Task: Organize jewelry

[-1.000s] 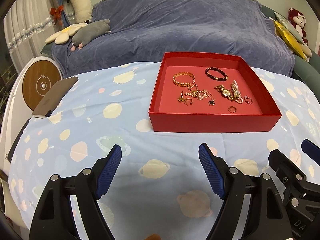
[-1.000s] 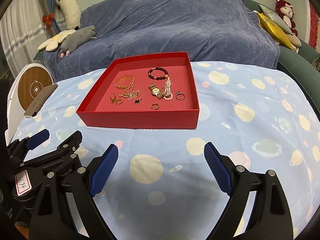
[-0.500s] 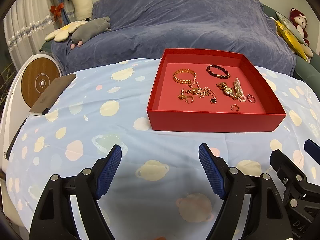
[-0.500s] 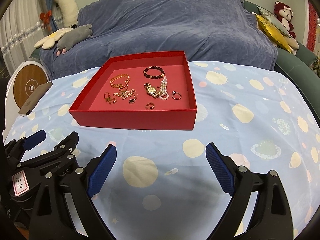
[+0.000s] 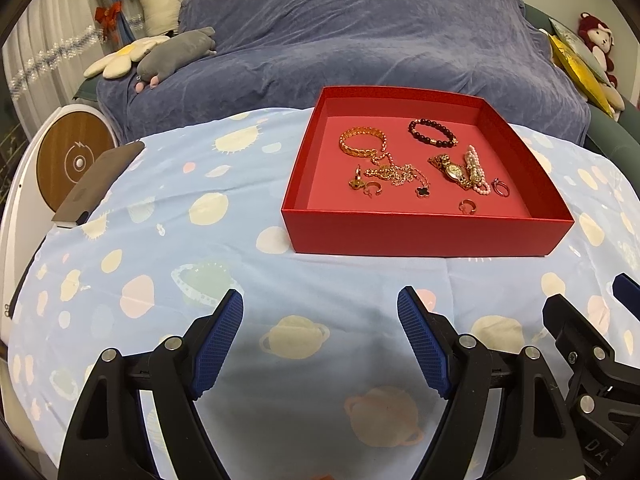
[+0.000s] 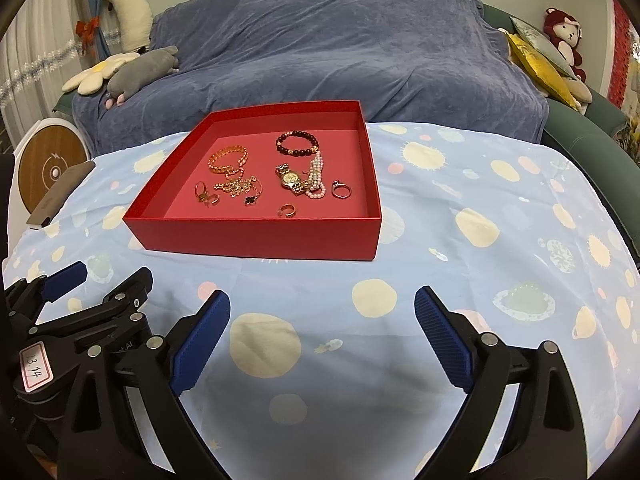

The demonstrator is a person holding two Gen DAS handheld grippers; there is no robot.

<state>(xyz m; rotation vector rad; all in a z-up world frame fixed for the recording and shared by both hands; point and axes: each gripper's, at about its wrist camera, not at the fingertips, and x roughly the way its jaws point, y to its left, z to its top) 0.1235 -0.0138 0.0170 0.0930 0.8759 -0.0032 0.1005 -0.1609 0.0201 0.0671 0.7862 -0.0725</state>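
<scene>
A red box (image 5: 424, 236) (image 6: 256, 240) sits on the planet-print cloth. Inside lie a gold chain bracelet (image 5: 362, 141) (image 6: 228, 159), a dark bead bracelet (image 5: 432, 133) (image 6: 297, 143), a gold necklace with a black clover (image 5: 400, 176) (image 6: 240, 188), a gold watch (image 5: 454, 170) (image 6: 290, 179), a pearl bracelet (image 5: 476, 170) (image 6: 316, 178) and several rings. My left gripper (image 5: 320, 320) is open and empty, well short of the box. My right gripper (image 6: 322, 312) is open and empty, also in front of the box. Each shows at the other view's edge.
A phone (image 5: 100, 184) lies at the table's left edge beside a round wood-and-white device (image 5: 74, 162). A sofa under a blue cover (image 5: 360, 40) stands behind the table, with plush toys (image 5: 172, 54) on the left and cushions (image 6: 540, 64) on the right.
Both grippers have pulled back and risen a little, so the box looks slightly farther and lower. Both stay open. Nothing in the box has moved.
</scene>
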